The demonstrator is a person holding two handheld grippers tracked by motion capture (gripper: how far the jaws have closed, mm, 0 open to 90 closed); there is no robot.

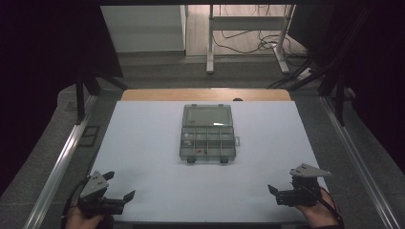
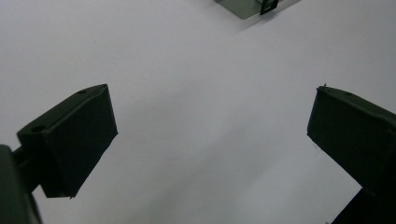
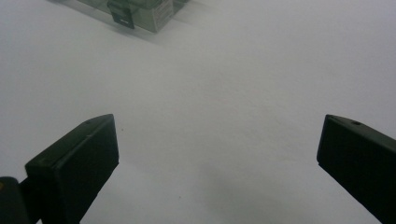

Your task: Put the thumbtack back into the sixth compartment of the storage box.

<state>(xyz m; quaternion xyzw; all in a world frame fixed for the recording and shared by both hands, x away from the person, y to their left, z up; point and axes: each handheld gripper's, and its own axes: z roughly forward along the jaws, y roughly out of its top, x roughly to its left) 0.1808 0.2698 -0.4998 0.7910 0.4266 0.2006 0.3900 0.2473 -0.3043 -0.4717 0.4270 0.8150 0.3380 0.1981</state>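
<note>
- Both grippers are waiting at the near edge of the table in the high view; left gripper (image 1: 119, 187) is sitting at the near left corner with its jaws spread wide and nothing between them; right gripper (image 1: 282, 191) is sitting at the near right corner, likewise wide and empty; the compartment box (image 1: 208, 133) is lying at the middle of the white table (image 1: 143, 143), lid folded back, well apart from both; small bits are lying in some front compartments, too small to name.
- Left gripper (image 2: 210, 130) is looking over bare table in the left gripper view; a corner of the box (image 2: 243, 5) with a dark latch (image 2: 269, 5) is peeking in at the top edge; my advice is steering forward and inward before lowering.
- Right gripper (image 3: 217, 144) is showing wide jaws in the right gripper view; the box (image 3: 154, 14) and its latch (image 3: 120, 14) are sitting up left; approaching squarely, keeping the jaws spread until they are flanking the box wall, seems wisest.
</note>
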